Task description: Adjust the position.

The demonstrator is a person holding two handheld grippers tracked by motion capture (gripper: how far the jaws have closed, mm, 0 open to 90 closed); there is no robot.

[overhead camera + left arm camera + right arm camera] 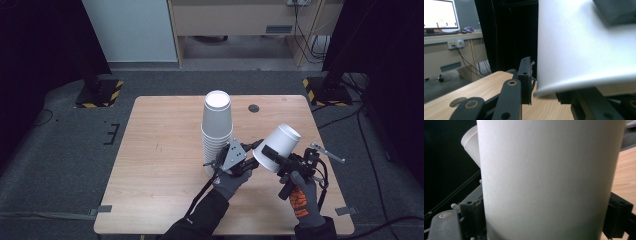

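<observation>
Looking down on a pale wooden square table (150, 165) first, with a tall stack of white paper cups (217, 125) standing mouth-down near the middle, a bit toward the far edge. Just right of that and lifted clear off the wood: a single white paper cup (281, 145), tilted over, closed base up and away to the right, open mouth down and left toward the foot of the stack. Clamped around the side wall by the right gripper (274, 156), black jaws pressing on both flanks in the right gripper view, so definitely grasping and not just resting against it. Then the left gripper (254, 149), parked between stack and cup, pointing straight at the open rim. Spread apart, judging by the left gripper view: one jaw just beside the rim edge, the other tucked under the wall, nothing pinched between them.

Key relation, imo: long axis running low-left to high-right, mouth end toward the left hand, base end away. So way nearer on the left side, practically touching the rim. Probably calls for either taking the lip from that side or swinging the mouth over the top of the stack, up and to the left of the current spot. Worth watching the squeeze too, being thin paper and likely easy to crush.
</observation>
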